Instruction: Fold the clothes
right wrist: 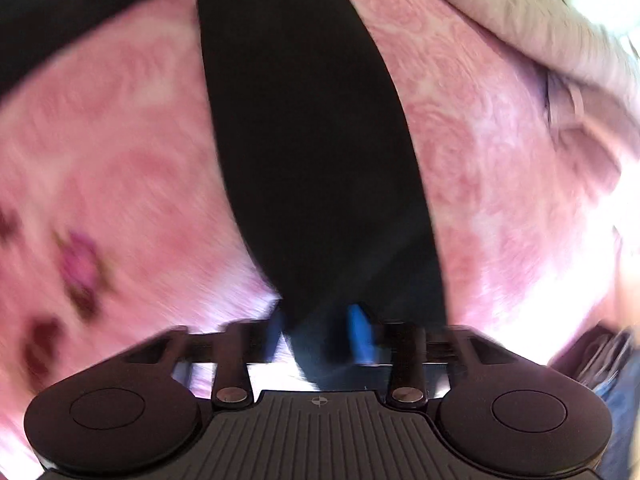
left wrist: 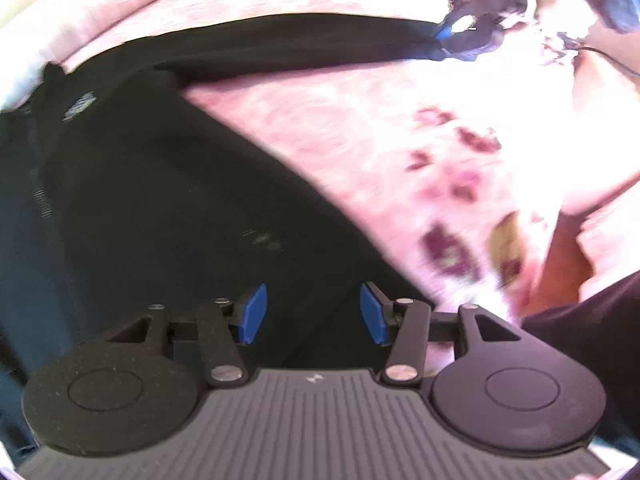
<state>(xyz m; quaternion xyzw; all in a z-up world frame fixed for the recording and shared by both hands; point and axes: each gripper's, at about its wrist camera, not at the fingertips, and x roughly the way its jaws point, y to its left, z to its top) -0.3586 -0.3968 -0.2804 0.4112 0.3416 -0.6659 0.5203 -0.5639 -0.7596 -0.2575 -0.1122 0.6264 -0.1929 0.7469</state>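
Sleeve fold under way: the right tongs are pinching the cuff end of the black sleeve of a black long-sleeved top spread on the pink floral bedspread, while the left tongs hover spread and empty above its body. Next, I reckon, that sleeve needs carrying across onto the body. Motion blur smears the right pads, and the top's far side is cut off.

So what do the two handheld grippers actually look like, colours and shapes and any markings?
Both match: the left gripper has blue rectangular pads on black linkage arms with silver pivot pins, two round black discs, and a grey ribbed body bearing a small white mark. The right gripper looks the same, its blue pads blurred, with a small crosshair mark.
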